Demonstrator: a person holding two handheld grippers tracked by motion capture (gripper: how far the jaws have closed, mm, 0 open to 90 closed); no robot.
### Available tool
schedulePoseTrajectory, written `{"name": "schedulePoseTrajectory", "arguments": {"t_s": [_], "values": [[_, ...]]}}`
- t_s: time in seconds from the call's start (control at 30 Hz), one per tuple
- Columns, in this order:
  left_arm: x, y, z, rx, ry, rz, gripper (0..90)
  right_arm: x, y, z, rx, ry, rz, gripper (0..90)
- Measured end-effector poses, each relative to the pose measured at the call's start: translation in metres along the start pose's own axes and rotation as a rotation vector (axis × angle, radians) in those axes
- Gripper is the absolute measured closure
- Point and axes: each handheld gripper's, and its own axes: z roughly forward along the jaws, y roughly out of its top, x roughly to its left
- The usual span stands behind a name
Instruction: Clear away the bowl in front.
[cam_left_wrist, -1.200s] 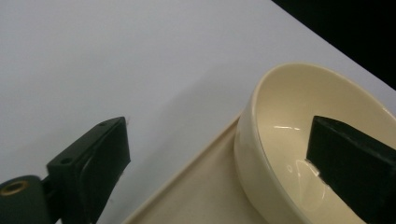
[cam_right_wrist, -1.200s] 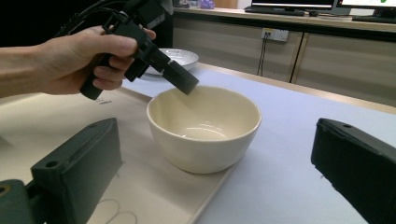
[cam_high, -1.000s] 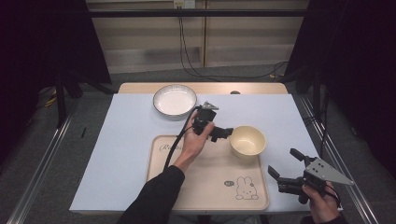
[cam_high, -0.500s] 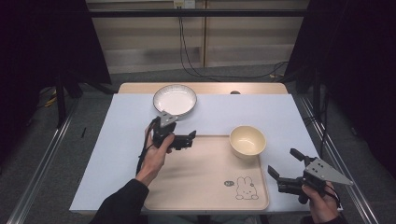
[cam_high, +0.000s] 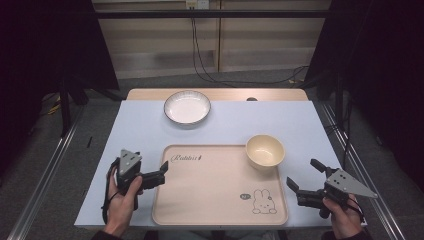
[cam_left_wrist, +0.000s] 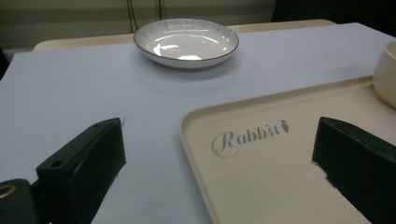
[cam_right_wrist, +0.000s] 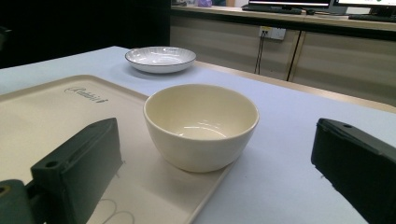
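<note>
While your left claw (cam_high: 161, 175) and right claw (cam_high: 304, 181) gape empty, the smooth round bowl (cam_high: 265, 150) sits at the flat tray's (cam_high: 210, 200) two o'clock corner.

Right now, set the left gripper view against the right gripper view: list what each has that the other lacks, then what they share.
Left gripper view alone: the tray's near left corner with bare blue table cover beside it. Right gripper view alone: the whole cream bowl at the tray's edge, plus cabinets and a wall socket behind the table. Both share the white plate, the tray's lettering and wide-open black jaws.
</note>
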Motion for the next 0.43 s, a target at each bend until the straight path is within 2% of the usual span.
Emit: {"name": "schedulePoseTrajectory", "arguments": {"t_s": [0.13, 0.2, 0.23, 0.3, 0.37, 0.43], "values": [[0.007, -0.013, -0.025, -0.033, 0.042, -0.024, 1.3, 0.0, 0.0, 0.0, 0.003, -0.007, 0.0, 1.1], [0.011, -0.019, -0.034, -0.034, 0.048, 0.018, 1.1, 0.0, 0.0, 0.0, 0.007, -0.008, 0.004, 1.0], [0.013, -0.02, -0.036, -0.033, 0.05, 0.023, 0.9, 0.0, 0.0, 0.0, 0.01, -0.005, 0.01, 1.1], [0.018, -0.02, -0.041, -0.053, 0.069, -0.01, 1.6, 0.0, 0.0, 0.001, 0.008, -0.002, 0.003, 1.0], [0.019, -0.02, -0.042, -0.059, 0.079, -0.004, 1.1, 0.0, 0.0, 0.001, 0.007, 0.001, 0.001, 1.0], [0.02, -0.021, -0.042, -0.062, 0.063, -0.031, 1.4, 0.0, 0.0, 0.001, 0.011, -0.003, 0.004, 1.0]]}}
